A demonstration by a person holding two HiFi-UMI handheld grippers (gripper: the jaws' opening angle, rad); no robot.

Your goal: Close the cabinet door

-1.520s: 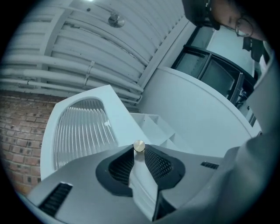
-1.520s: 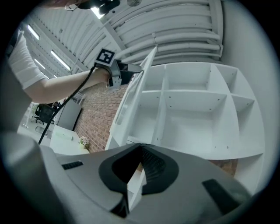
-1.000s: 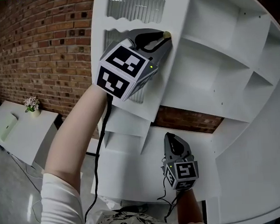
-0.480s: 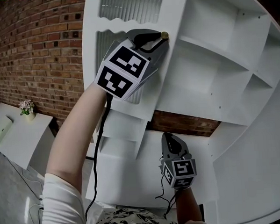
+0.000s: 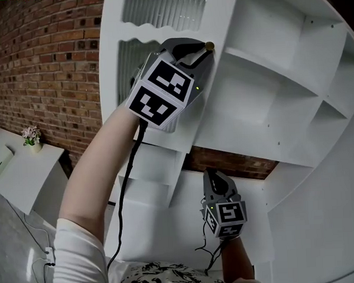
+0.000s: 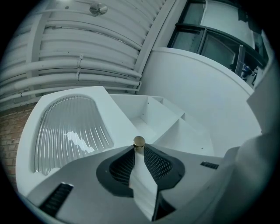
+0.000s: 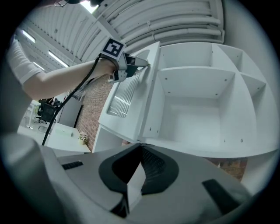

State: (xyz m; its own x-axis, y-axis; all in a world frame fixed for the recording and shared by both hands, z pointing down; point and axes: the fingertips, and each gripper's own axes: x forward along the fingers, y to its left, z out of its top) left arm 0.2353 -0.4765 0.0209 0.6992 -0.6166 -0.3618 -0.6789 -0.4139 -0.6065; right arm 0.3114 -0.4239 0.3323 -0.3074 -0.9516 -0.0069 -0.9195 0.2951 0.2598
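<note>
Two grippers up. The right gripper [image 5: 210,174] hangs low, jaws together, empty. The left gripper [image 5: 203,48] pinches the knob [image 5: 208,46] at its tips, with the door [image 5: 115,34] spreading left of it. The door shows a broader face than a second ago. I judge it is swinging shut, but the cabinet [image 5: 263,98] beyond gapes, not yet closed.

Head view: above the person's arms, facing the white cabinet [image 5: 322,207], mid range.
Left gripper view: rides the left tongs [image 6: 139,149], close on the edge of the cabinet door [image 6: 114,124], aimed past its brass knob [image 6: 139,141] toward the ceiling [image 6: 87,52].
Right gripper view: lower, farther back, along the right tongs [image 7: 140,146], facing the cabinet front.
All share that door and the open shelves [image 5: 261,107].
</note>
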